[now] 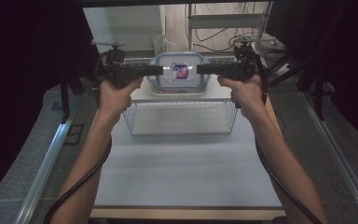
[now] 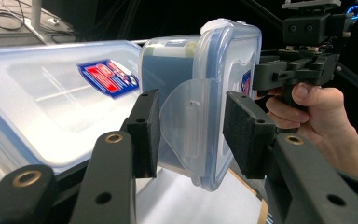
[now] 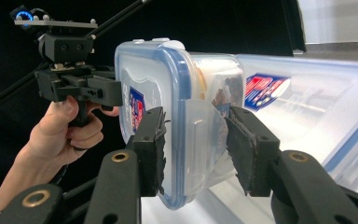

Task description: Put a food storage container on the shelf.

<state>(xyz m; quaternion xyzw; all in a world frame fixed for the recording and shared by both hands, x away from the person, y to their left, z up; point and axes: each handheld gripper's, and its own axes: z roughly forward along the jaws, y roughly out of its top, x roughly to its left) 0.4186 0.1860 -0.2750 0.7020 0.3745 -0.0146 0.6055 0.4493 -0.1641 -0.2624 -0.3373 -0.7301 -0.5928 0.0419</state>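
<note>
**Two grippers lift one lidded box**

One lidded container (image 1: pixel 179 73), red-and-blue logo unreadable, hangs above the wire basket (image 1: pixel 182 122) near the table's far edge. Left gripper (image 1: pixel 154 71) and right gripper (image 1: pixel 204 70) fingers clamp its end clips. A second, larger container (image 2: pixel 51 102) lies behind.
</note>
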